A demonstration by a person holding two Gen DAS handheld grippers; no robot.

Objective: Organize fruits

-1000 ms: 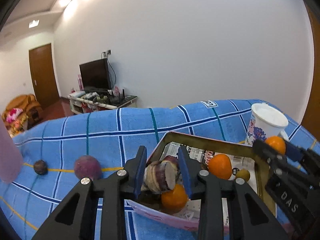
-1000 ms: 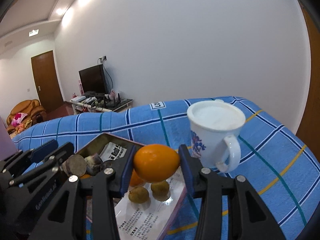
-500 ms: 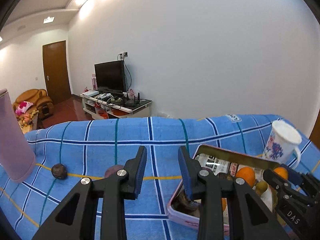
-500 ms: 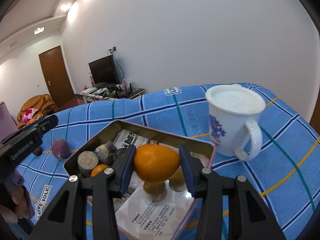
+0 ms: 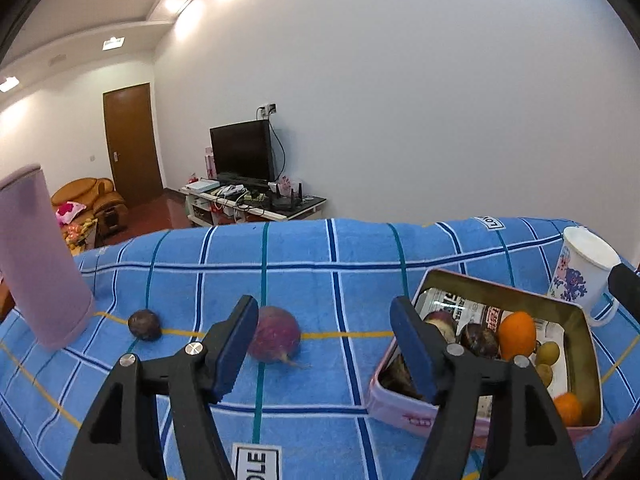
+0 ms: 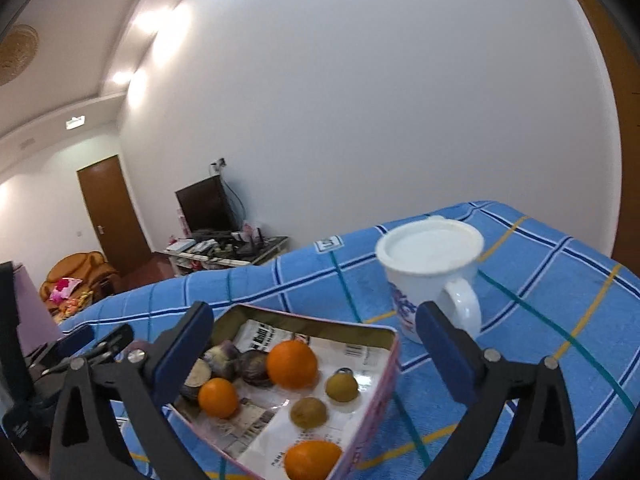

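3 oranges (image 6: 291, 363), 2 small green-brown fruits (image 6: 341, 387), dark purple pieces in open tin (image 6: 384, 376). Purple round root (image 5: 277, 334) and small dark fruit (image 5: 144, 324) loose on blue checked cloth.

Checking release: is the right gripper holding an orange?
No: the right gripper stands open and empty, and three oranges, one of them, lie in the tin.

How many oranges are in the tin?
3, all in the tin: orange at the middle, orange at the left, orange at the near edge. More may be hidden.
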